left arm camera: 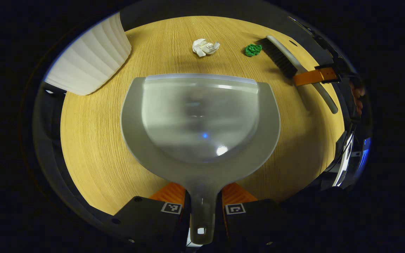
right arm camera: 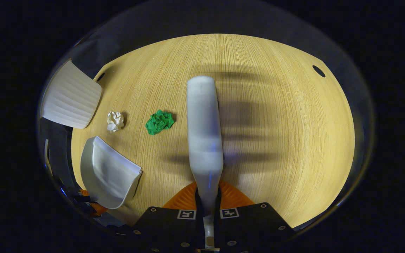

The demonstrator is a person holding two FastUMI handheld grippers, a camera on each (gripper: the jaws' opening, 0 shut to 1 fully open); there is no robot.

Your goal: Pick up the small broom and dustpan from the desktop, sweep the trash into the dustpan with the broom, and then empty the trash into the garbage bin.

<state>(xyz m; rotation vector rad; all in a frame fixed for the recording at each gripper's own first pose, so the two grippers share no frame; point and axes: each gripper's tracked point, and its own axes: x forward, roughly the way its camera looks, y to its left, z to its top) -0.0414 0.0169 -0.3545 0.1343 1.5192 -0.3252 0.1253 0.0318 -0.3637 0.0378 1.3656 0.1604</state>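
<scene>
— Between my left gripper's [left arm camera: 202,211] fingers sits the handle of the dustpan [left arm camera: 200,123]; both fingers press against it from either side, so the jaws stand narrow, clamped on that stem.

— And the pan itself?

— It fans out ahead of me over the wooden desktop [left arm camera: 93,151], its straight front lip toward the far side. I cannot tell whether the lip touches the wood. Beyond that lip lies a crumpled white paper ball [left arm camera: 205,47], and to its right a green paper wad [left arm camera: 252,50].

— What about your other hand?

— On the right gripper [right arm camera: 207,207] the jaws are likewise narrow, pinching the handle of the small broom [right arm camera: 204,133], whose pale back runs straight away from me (the bristles are underneath, hidden in the right gripper view). In the left gripper view I can see the dark bristles, their end just beside the green wad, with the right gripper's finger across the handle.

— Where is the trash from the right side?

— The green wad sits just left of the broom, near its middle; the white ball is farther left, apart from it. The dustpan shows at lower left, tilted.

— And the bin?

— A white ribbed garbage bin [right arm camera: 70,96] stands at the desktop's far-left edge, near the white ball.
</scene>
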